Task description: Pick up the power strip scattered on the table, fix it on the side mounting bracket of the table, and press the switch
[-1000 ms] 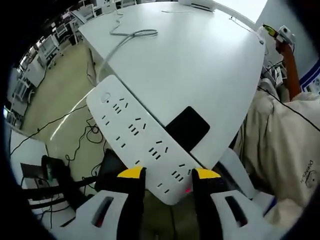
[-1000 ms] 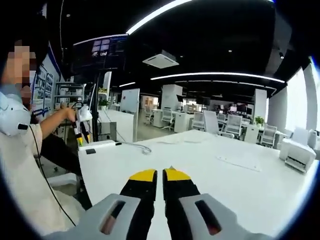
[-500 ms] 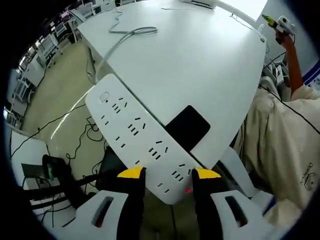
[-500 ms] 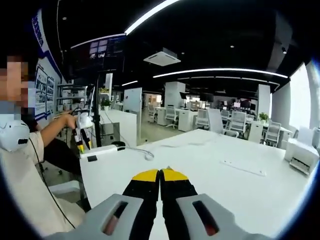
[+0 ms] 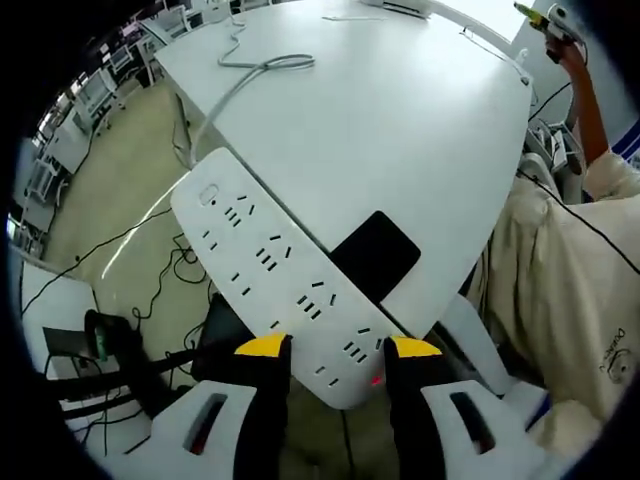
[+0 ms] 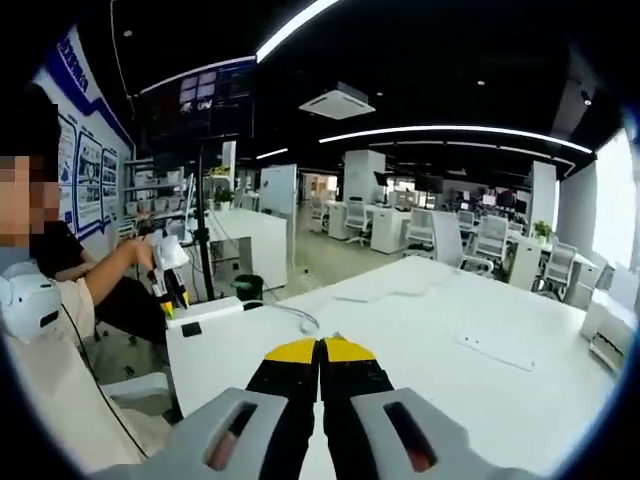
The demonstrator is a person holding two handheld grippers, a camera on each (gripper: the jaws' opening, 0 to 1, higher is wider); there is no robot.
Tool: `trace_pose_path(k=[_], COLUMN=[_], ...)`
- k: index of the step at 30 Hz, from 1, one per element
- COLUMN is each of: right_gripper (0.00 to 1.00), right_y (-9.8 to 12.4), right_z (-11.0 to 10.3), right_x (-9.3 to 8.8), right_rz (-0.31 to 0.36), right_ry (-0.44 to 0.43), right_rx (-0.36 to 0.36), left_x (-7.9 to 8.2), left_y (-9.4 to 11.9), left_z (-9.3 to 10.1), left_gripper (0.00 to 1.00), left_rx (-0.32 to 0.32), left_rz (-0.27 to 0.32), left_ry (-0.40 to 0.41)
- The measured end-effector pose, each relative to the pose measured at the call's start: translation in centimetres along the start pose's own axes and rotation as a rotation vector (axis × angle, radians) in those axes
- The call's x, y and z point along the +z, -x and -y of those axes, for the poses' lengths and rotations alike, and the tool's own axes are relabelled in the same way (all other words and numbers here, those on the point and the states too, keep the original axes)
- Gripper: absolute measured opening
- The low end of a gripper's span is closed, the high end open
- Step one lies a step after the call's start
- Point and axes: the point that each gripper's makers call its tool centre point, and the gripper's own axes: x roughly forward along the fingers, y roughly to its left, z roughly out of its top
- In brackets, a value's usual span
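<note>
A long white power strip (image 5: 270,260) with several sockets lies slantwise along the white table's (image 5: 400,110) near edge, a red light glowing at its near end. My left gripper (image 5: 327,347) is shut on that end, one yellow jaw on each side. A black rectangular patch (image 5: 375,255) sits on the table just beside the strip. In the right gripper view the strip (image 6: 205,303) rests at the table's far left corner with the left gripper (image 6: 170,285) over it. My right gripper (image 6: 320,349) is shut on nothing above the table (image 6: 420,330); it also shows far off as the right gripper (image 5: 545,15).
The strip's grey cable (image 5: 262,68) loops across the far tabletop. A person in a beige top (image 5: 560,290) stands at the table's right side. Black cables (image 5: 170,275) trail over the floor below the edge. A paper sheet (image 6: 500,350) lies on the table.
The right gripper's jaws have come fully together and its view has lifted slightly. In the left gripper view the right gripper has moved up toward the top edge. The strip has stayed put.
</note>
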Motion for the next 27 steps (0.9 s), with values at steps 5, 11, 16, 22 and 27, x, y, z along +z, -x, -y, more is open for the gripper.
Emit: trace_pose_path(k=[5, 11, 16, 22, 27], right_gripper=[0.00, 0.00, 0.00, 0.00, 0.00], right_y=[-1.6, -3.0, -4.1, -5.8, -7.1], right_z=[-1.0, -1.9, -2.6, -4.0, -4.9], right_x=[1.1, 2.8, 3.8, 4.9, 5.6], right_rz=[-0.059, -0.102, -0.132, -0.160, -0.180], right_ry=[0.035, 0.075, 0.101, 0.124, 0.142], right_rx=[0.037, 0.066, 0.090, 0.123, 0.146], left_x=[0.0, 0.0, 0.0, 0.0, 0.0], left_y=[0.0, 0.0, 0.0, -0.1, -0.1], left_z=[0.0, 0.0, 0.1, 0.0, -0.1], left_gripper=[0.42, 0.42, 0.42, 0.42, 0.42], left_rx=[0.000, 0.000, 0.001, -0.001, 0.000], left_rz=[0.000, -0.006, -0.011, -0.002, -0.005], left_ry=[0.001, 0.002, 0.002, 0.004, 0.004])
